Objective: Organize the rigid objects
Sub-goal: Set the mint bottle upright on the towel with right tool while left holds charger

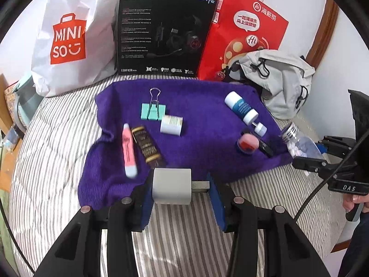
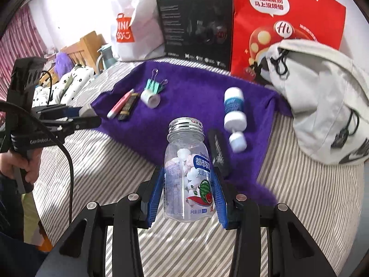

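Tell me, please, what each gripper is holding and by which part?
The left gripper clamps a grey block by its sides. The right gripper clamps the clear candy bottle around its lower body.

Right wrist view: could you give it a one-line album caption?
Right tongs grip a clear candy bottle above the striped bed, near the purple towel.

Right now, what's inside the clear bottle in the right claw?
The clear bottle holds white round candies, filling it partway. Its label covers part of the contents, so the exact amount is hidden. The right claw grips it.
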Tool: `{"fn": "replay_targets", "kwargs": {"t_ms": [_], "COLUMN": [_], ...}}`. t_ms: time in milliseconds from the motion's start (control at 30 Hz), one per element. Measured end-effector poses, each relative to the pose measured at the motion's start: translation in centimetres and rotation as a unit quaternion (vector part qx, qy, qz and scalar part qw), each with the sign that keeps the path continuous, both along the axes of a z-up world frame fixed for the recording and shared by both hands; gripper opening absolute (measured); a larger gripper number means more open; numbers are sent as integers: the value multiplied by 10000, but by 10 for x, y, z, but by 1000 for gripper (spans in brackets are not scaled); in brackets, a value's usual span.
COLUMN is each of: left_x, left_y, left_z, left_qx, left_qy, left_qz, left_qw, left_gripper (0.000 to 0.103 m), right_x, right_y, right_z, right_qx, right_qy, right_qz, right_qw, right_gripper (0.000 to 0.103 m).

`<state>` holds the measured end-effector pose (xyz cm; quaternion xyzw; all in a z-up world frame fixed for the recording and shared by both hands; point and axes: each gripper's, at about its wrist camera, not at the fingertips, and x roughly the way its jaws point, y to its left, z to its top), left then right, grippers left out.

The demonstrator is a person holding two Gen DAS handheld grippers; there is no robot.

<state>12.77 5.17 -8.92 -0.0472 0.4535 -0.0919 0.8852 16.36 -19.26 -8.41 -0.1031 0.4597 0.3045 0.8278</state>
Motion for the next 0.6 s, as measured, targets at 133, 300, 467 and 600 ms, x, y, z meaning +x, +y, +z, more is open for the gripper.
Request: {"fn": "replay_targets", "kwargs": {"t_ms": [133, 300, 467, 600], "left_x": [15, 28, 36, 43], "left_y": [0, 5, 14, 20], "left_z": [-2, -7, -13, -18], "left_qx": [-19, -9, 18, -10], "left_qy": [19, 69, 119, 163], "left_qz": [-29, -12, 27, 52], "left_qw": [10000, 10000, 9999, 9999], "left_gripper": [41, 41, 41, 41], "right_x": [28, 65, 101, 123], "right_y": [9, 28, 51, 68], "right_z": [4, -5, -25, -42], "right_qx": [4, -145, -260, -407], "right_qy": [-43, 17, 170, 290], "right_qz": [-26, -83, -104, -55], "right_qw": [10000, 9999, 9995, 9987], "right_gripper": [41, 41, 41, 41]}}
